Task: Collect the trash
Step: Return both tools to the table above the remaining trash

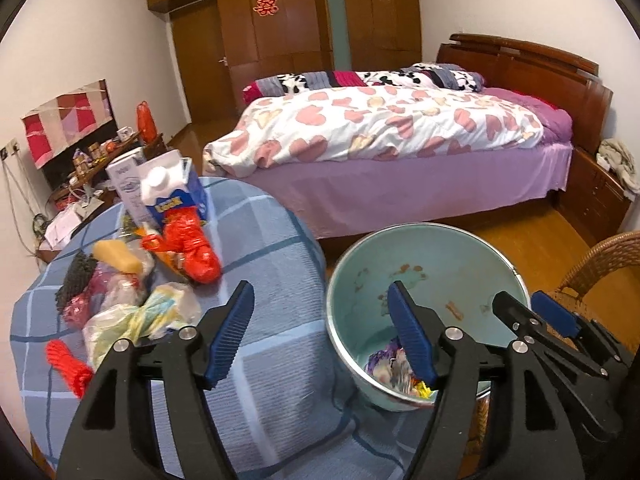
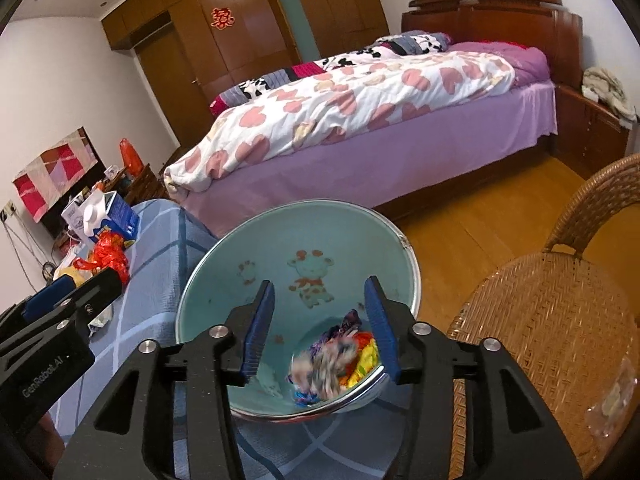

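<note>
A teal basin (image 1: 420, 264) with cartoon animals rests at the edge of the blue checked tablecloth (image 1: 272, 240). Colourful crumpled wrappers (image 2: 336, 356), blurred, lie at its bottom. My right gripper (image 2: 320, 286) is open over the basin (image 2: 240, 248), nothing between its blue pads. My left gripper (image 1: 320, 296) is open too, straddling the basin's left rim and holding nothing. More trash sits left on the table: a red plastic bag (image 1: 192, 248), a milk carton (image 1: 176, 192), a yellow lump (image 1: 118, 254), black netting (image 1: 76, 280), a crumpled clear bag (image 1: 140, 316) and red cord (image 1: 66, 364).
A bed (image 1: 400, 132) with a heart-print quilt fills the room behind the table. A wicker chair (image 2: 552, 320) stands right of the basin on the wooden floor (image 2: 480, 216). A cluttered low cabinet (image 1: 92, 168) sits by the left wall, and wardrobes (image 1: 280, 20) line the back.
</note>
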Available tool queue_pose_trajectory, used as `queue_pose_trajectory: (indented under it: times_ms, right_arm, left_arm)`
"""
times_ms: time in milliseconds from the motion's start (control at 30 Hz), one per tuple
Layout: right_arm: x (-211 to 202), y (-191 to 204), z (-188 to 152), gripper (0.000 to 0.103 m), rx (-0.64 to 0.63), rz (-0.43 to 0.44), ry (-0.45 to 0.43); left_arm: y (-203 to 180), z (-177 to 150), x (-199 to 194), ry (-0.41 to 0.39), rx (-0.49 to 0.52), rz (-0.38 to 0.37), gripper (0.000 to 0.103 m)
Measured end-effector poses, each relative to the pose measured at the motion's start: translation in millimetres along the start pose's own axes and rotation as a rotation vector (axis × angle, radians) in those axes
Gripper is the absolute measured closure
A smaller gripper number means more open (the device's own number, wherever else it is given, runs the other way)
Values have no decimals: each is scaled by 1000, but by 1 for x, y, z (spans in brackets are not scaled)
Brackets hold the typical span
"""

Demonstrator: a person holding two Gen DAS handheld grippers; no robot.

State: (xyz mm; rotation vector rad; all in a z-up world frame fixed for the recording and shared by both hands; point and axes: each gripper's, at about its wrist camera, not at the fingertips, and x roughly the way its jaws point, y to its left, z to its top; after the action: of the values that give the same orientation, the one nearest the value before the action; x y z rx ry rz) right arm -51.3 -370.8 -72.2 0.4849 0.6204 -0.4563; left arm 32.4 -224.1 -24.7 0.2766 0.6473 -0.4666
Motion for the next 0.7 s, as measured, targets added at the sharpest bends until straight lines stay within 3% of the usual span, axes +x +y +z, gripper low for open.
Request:
queue_pose_trajectory:
  times_ms: [200,700]
  right_arm:
    - [-13,15,0,41,-41,1,-33]
    - [-25,69,-11,39,-148,67,-31]
  left_arm:
    - [18,-5,-14,-9,-32,31,22]
    - [80,-24,-36,-15,-129,111,15]
